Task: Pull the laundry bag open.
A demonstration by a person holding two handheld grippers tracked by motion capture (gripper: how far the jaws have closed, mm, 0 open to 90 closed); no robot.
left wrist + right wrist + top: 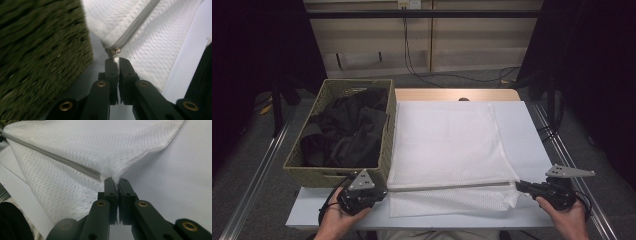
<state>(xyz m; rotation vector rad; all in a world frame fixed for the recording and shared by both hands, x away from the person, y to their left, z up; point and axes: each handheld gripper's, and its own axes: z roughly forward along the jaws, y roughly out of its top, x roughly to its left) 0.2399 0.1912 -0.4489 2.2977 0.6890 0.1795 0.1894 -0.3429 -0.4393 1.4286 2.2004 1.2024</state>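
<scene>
A white mesh laundry bag (447,145) lies flat on the white table, its grey zipper (452,186) running along the near side. My left gripper (382,190) is shut on the zipper's white pull tab (116,60) just below the metal slider (114,50) at the bag's left end. My right gripper (518,184) is shut on the bag's fabric at the zipper's right end, where the mesh (82,150) bunches into the jaws. In the right gripper view the zipper (55,157) runs off to the upper left.
An olive woven basket (386,150) full of dark clothes (343,131) stands at the table's left, close to my left gripper; its wall (37,50) looms at the left of the left gripper view. Bare white table (524,130) lies right of the bag.
</scene>
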